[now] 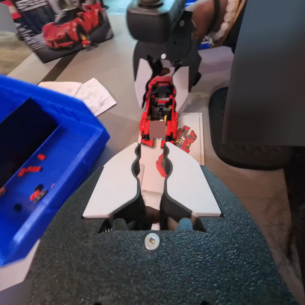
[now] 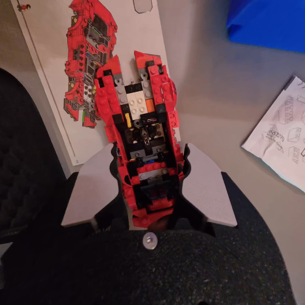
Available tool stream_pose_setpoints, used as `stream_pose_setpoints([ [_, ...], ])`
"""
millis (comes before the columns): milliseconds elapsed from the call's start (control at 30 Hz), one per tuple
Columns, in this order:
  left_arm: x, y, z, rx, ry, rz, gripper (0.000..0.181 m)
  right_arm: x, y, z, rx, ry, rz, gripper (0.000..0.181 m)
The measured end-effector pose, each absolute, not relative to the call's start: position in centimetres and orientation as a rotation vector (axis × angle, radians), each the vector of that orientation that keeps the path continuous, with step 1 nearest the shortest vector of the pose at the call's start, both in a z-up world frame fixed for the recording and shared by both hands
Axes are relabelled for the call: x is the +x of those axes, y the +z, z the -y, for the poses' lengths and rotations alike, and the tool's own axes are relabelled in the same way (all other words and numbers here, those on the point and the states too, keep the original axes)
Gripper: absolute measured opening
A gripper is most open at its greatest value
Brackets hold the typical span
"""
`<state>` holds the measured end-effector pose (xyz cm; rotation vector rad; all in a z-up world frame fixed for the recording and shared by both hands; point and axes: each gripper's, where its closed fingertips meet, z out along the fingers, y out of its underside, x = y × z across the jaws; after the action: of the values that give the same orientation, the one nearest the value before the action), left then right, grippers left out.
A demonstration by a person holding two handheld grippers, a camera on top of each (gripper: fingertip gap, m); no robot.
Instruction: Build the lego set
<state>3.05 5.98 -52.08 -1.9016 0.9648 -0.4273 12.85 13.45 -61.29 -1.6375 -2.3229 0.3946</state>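
A partly built red Lego car [image 2: 145, 125] with a black, white and grey inside is clamped by its rear between the fingers of my right gripper [image 2: 150, 145]. Its front end lies low over the open instruction booklet [image 2: 49, 85]. In the left wrist view the same car [image 1: 158, 105] shows ahead, held by the right gripper [image 1: 160, 107] coming from the far side. My left gripper [image 1: 151, 146] is slightly open and empty, its tips just short of the car's front end, over the booklet [image 1: 194, 122].
A blue bin [image 1: 92, 118] at the left holds several small red pieces [image 1: 29, 170]; it also shows in the right wrist view [image 2: 264, 24]. The set's box [image 1: 66, 28] stands at the back left. Crumpled white paper bags [image 1: 95, 95] [image 2: 280, 123] lie on the table. A dark rounded object [image 1: 247, 132] is at the right. My hands' fingertips stand some 15 centimeters from each other.
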Motion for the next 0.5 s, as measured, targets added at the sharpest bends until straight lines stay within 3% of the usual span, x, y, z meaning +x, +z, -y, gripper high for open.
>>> stream_pose_setpoints([
  [200, -2.0, -52.5, -5.2, -1.935, -0.387, -0.590, 0.037, 14.4, -61.3, -15.1, -1.820, 0.375, 2.151, 0.078],
  [500, -2.9, -52.4, -3.5, -1.911, -0.400, -0.501, 0.025, 18.1, -61.5, -18.6, -2.146, 0.330, 1.716, 0.084],
])
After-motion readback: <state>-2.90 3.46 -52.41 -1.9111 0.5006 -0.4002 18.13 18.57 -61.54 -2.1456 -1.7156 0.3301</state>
